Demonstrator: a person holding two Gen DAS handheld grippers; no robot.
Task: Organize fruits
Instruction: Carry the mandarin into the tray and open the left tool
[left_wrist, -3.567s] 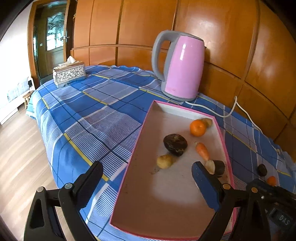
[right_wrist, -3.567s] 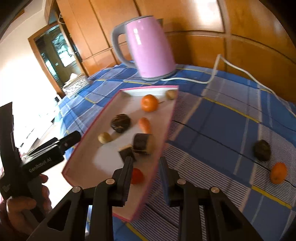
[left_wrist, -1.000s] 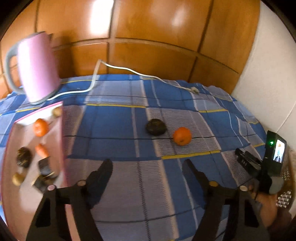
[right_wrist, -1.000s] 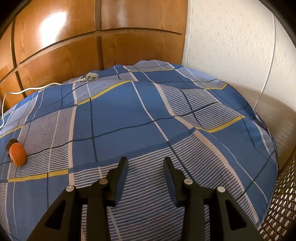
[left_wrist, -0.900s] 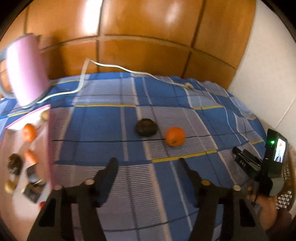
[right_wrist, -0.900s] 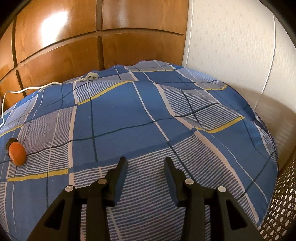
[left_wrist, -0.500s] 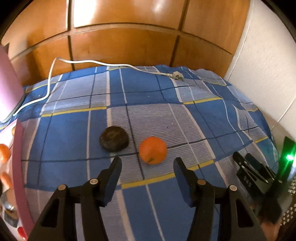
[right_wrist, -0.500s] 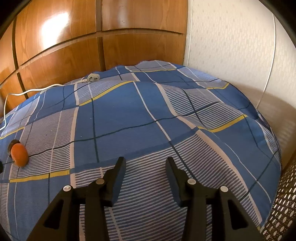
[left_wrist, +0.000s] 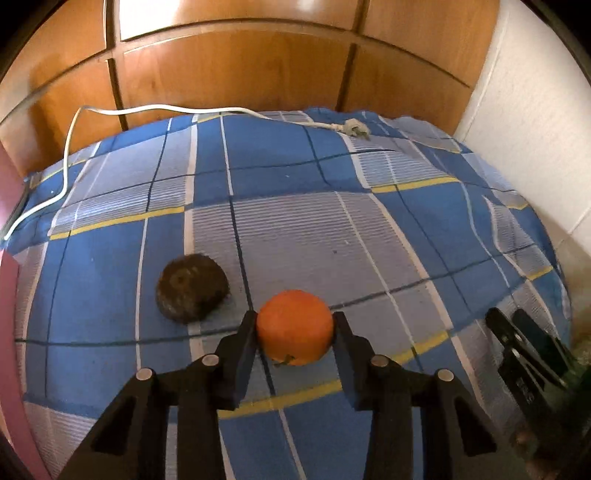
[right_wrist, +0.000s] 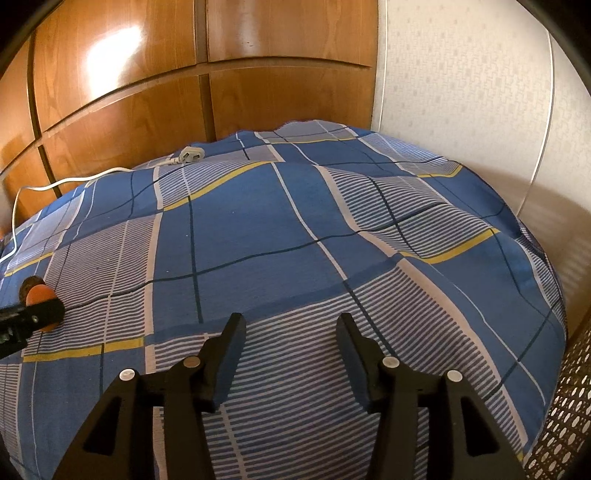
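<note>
Far left, left wrist view: sliver of pink tray (left_wrist: 8, 332) at the frame edge, well apart from the loose fruit. White power cord (left_wrist: 66, 162) trailing over the blue plaid bedspread (left_wrist: 295, 229) toward the wood-panel wall (left_wrist: 236, 70).

Left of centre: dark round fruit (left_wrist: 191, 288) lying on the bed, untouched, just beside the left tool.

Centre: left tool (left_wrist: 295, 332), wide apart and short of the fruit half a second ago, now closed in on the orange (left_wrist: 294, 326); both pads touching its sides, fruit apparently resting on the cloth, not yet lifted. Grasp looks made; next likely a lift and a carry leftward to the tray.

Right: right tool (right_wrist: 291, 336) empty, fingers apart, hovering over bare bedspread, same as a second ago. Idle, so probably free for the dark fruit later.

Risk, judged: round fruit gripped near its middle, could roll out if the squeeze is light.
</note>
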